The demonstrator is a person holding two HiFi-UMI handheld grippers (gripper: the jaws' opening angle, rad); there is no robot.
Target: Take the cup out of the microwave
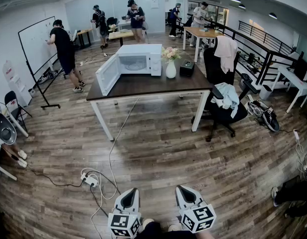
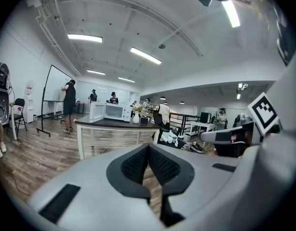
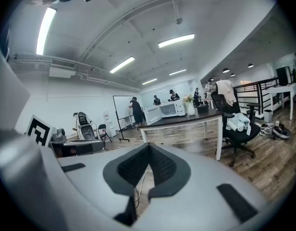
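At six o'clock my left tongs (image 1: 129, 191) and right tongs (image 1: 184, 188) are both pressed together, empty, with the open microwave (image 1: 137, 59) on the counter (image 1: 158, 86) at twelve.

Matt wood-plank floor (image 1: 163, 153), dk matt tabletop (image 1: 158, 86), glossy wht microwave (image 1: 138, 61)

White microwave (image 1: 138, 59), dark brown table (image 1: 158, 85), apparently white vase (image 1: 171, 69).

Open-plan office, white walls. Wood-plank floor (image 1: 158, 148) ran throughout. Dark-topped table (image 1: 143, 86), white legs, stood at 12 o'clock; black office chair (image 1: 218, 116) at its 3 o'clock. Whiteboard (image 1: 36, 46) at 10 o'clock, black railing (image 1: 265, 46) at 2 o'clock. Ceiling tube lights (image 2: 145, 55) were lit.
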